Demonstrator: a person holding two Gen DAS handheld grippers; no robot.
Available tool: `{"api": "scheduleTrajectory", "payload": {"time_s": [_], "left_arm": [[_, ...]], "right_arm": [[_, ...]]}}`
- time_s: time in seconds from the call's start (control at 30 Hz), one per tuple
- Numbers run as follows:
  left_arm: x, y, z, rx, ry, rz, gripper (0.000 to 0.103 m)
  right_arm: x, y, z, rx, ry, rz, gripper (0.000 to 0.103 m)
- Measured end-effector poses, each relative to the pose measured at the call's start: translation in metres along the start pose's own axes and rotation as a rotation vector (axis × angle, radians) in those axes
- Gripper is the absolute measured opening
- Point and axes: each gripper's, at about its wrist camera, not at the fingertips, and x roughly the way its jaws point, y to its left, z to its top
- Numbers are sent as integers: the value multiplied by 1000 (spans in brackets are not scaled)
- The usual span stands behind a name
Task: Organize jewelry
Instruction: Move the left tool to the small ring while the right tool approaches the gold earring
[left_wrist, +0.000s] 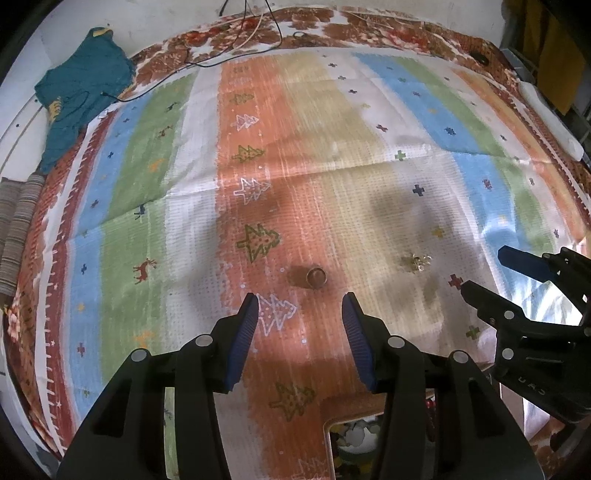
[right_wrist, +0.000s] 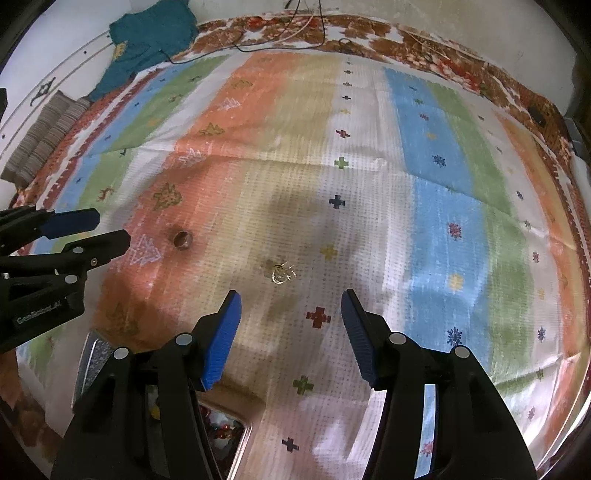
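- The left tongs (left_wrist: 300, 325) hang above the striped cloth (left_wrist: 332, 110) with their blue pads spread apart and nothing between them; they point down at a small brown ring (left_wrist: 317, 277) lying on the orange stripe just ahead of the tips.
- The right tongs (right_wrist: 291, 325) are likewise released and empty, aimed at a little tangle of gold jewelry (right_wrist: 281, 274), earrings perhaps, too small to tell, resting on the pale stripe.
- The two pieces lie near each other but apart, so each pair of tongs seems to have its own target; to my eye both are lined up for a pick.
- Close under the tools sits a jewelry box (right_wrist: 242, 439), its edge and some coloured beads showing; I'd guess that is where the loose pieces belong, kept near so the carry is short.
- A teal garment (left_wrist: 81, 88) and thin cables (left_wrist: 258, 33) lie at the far edge, well clear of the work.
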Motion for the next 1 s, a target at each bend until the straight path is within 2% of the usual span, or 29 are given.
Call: {"api": "scheduleTrajectory", "payload": {"time_s": [0.4,1.0], "left_arm": [[29,3,9,11,49,11,47],[66,3,21,6,112,-31,47]], "right_arm": [[32,-6,7,9,60,-7,56],[58,0,18,-14,104,-5,56]]}}
